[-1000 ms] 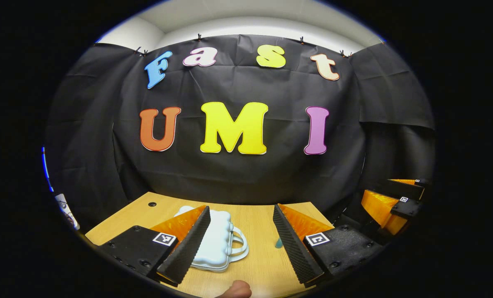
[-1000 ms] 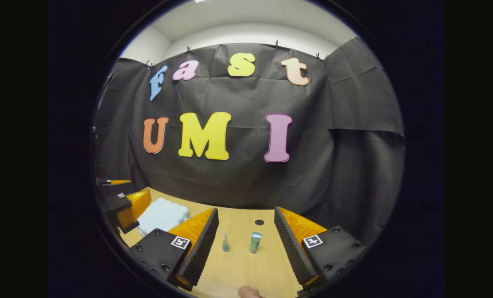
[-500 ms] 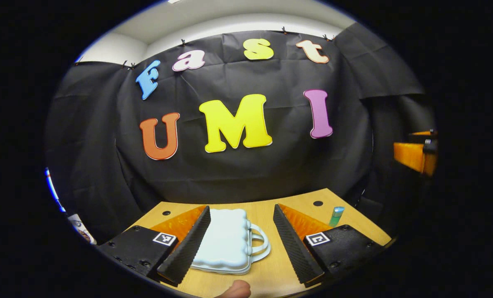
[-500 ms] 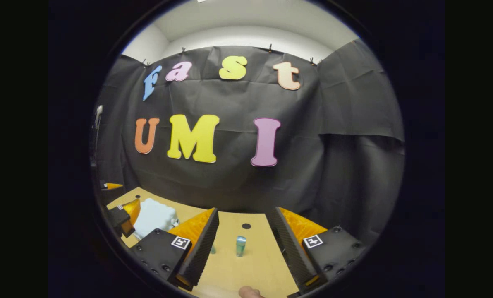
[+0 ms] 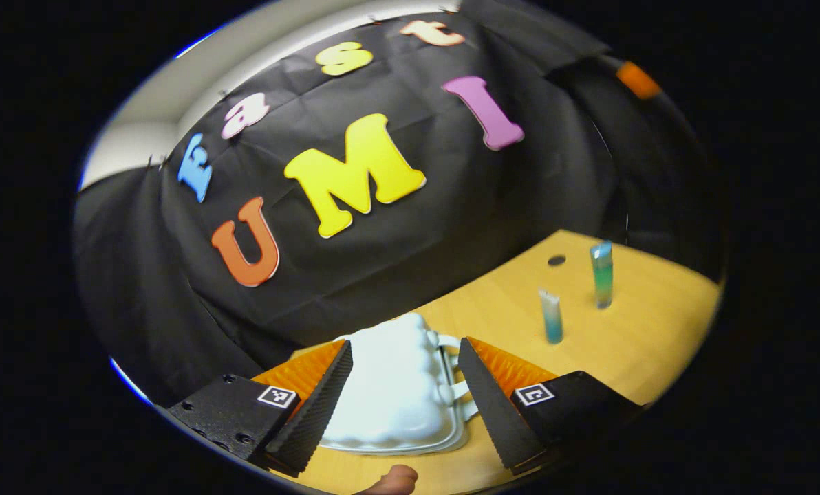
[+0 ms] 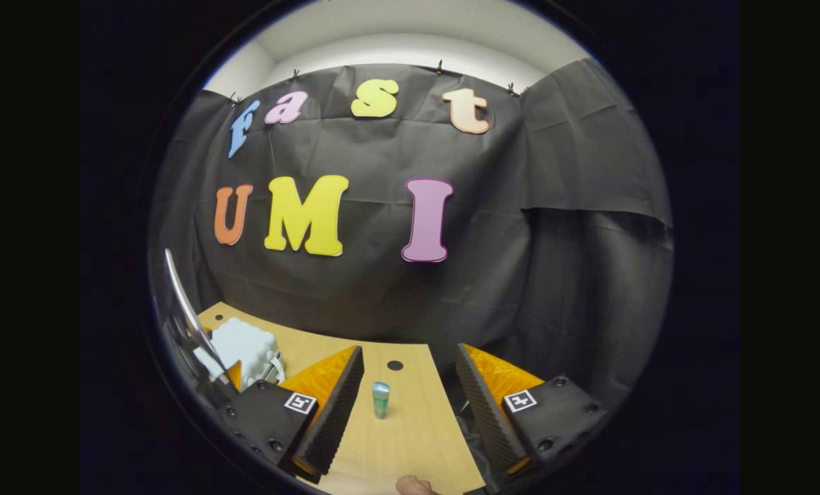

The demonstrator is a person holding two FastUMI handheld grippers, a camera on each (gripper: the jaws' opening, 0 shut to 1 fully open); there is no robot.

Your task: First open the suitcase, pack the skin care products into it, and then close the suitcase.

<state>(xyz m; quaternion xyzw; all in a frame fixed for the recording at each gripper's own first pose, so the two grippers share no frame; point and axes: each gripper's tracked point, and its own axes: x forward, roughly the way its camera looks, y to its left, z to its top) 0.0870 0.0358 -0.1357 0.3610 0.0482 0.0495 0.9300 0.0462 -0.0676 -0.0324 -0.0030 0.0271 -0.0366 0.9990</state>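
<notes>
Now suitcase (image 5: 393, 385) between left tongs (image 5: 402, 402)

one suitcase (image 5: 389, 385), two skincare tubes (image 5: 552, 316) (image 5: 601, 273) — one table (image 5: 657, 330)

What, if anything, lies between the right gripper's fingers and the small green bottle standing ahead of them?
In the right gripper view, bare wooden table lies between the open right gripper and the upright green bottle.

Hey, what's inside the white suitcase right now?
That cannot be seen: the suitcase lies shut on the table, its lid covering the inside. Both skin care tubes, one nearer it and one farther, stand outside on the table.
</notes>
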